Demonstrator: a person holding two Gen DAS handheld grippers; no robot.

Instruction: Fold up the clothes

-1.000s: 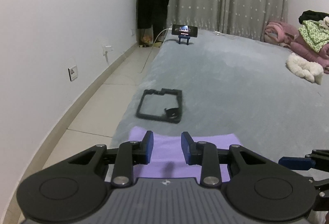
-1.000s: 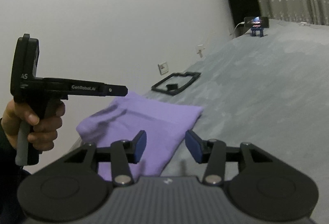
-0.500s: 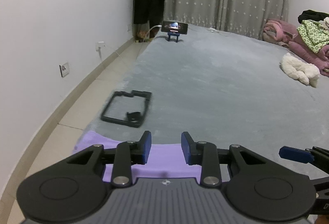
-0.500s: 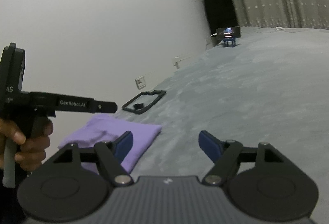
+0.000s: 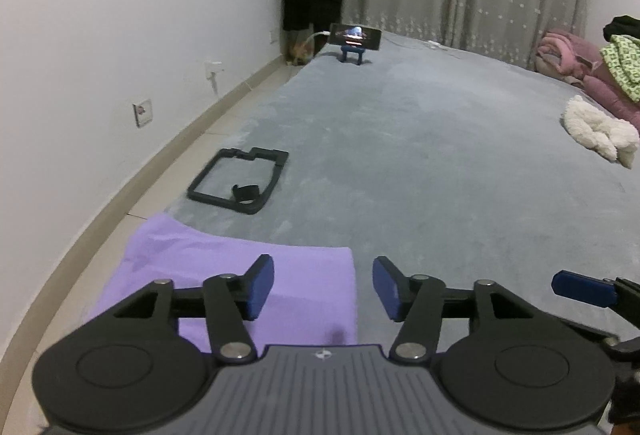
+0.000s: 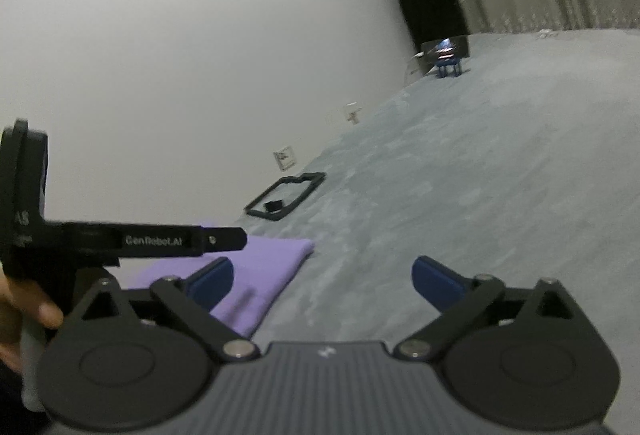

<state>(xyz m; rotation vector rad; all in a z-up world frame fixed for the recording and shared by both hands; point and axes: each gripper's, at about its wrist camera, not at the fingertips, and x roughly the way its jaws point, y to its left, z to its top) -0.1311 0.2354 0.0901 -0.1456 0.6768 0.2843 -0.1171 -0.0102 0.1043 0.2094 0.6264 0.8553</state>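
Purple garment lies folded beneath the opening left tongs.

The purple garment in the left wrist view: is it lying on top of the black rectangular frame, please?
No, the purple garment lies flat on the grey bed cover, apart from the black rectangular frame beyond it.
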